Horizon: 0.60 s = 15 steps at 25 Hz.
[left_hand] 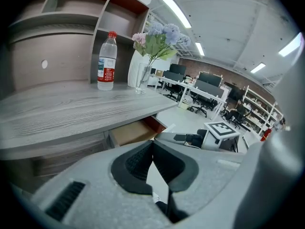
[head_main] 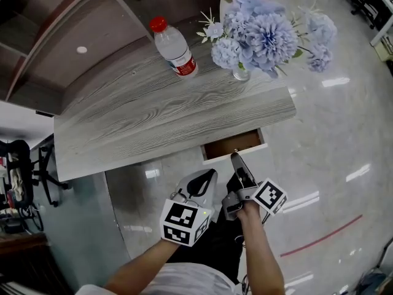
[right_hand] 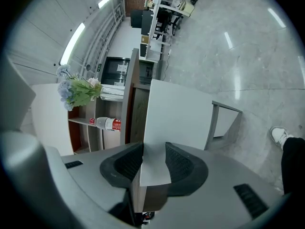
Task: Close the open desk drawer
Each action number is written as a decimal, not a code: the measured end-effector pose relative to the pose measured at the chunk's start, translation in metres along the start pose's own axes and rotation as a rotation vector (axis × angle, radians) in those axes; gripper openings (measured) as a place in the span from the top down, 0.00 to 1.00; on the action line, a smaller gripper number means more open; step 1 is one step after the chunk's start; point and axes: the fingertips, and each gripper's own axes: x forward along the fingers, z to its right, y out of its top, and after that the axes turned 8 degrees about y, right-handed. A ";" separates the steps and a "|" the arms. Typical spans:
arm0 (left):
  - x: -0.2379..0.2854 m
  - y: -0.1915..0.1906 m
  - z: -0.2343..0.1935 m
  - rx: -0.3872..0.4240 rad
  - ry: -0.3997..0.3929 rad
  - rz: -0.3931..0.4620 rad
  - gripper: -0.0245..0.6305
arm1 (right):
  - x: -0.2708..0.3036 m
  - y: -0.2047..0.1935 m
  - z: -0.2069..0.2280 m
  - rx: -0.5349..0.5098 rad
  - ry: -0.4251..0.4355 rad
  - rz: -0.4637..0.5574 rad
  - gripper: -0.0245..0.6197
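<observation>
The grey wood desk (head_main: 153, 112) has a drawer (head_main: 233, 145) pulled out a short way at its front right, its brown inside showing. My right gripper (head_main: 235, 158) is at the drawer's white front. In the right gripper view that white front (right_hand: 178, 113) runs down between the pads of my right gripper (right_hand: 151, 159), which close on it. My left gripper (head_main: 212, 174) hangs just left of the drawer, below the desk edge, and touches nothing. In the left gripper view the tips of my left gripper (left_hand: 152, 144) meet with nothing between them, the drawer (left_hand: 133, 131) lies ahead, and the right gripper (left_hand: 190, 138) is to the right.
A water bottle with a red cap (head_main: 174, 48) and a glass vase of blue and pink flowers (head_main: 264, 32) stand at the back of the desk. Shelves rise behind the desk. A black chair (head_main: 18, 165) is at the far left. The floor is glossy grey tile.
</observation>
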 end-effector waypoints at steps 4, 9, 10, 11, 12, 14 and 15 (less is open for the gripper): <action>0.000 0.003 -0.004 0.000 0.007 -0.001 0.96 | 0.007 0.004 -0.001 -0.014 0.002 -0.004 0.76; 0.002 0.005 -0.006 -0.005 0.014 0.001 0.96 | 0.013 0.006 -0.003 -0.012 0.028 -0.007 0.76; 0.003 0.005 -0.006 -0.005 0.014 0.002 0.96 | 0.013 0.006 -0.002 -0.013 0.023 -0.009 0.75; 0.003 0.006 -0.005 -0.006 0.014 0.003 0.96 | 0.013 0.007 -0.001 -0.014 0.016 -0.010 0.75; 0.004 0.007 -0.004 -0.006 0.012 0.004 0.96 | 0.014 0.007 0.000 -0.013 0.012 -0.011 0.75; 0.004 0.009 -0.002 -0.004 0.007 0.005 0.96 | 0.017 0.009 -0.002 -0.014 0.015 -0.013 0.75; 0.004 0.010 -0.002 -0.003 0.006 0.006 0.96 | 0.021 0.010 -0.004 -0.012 0.026 -0.014 0.75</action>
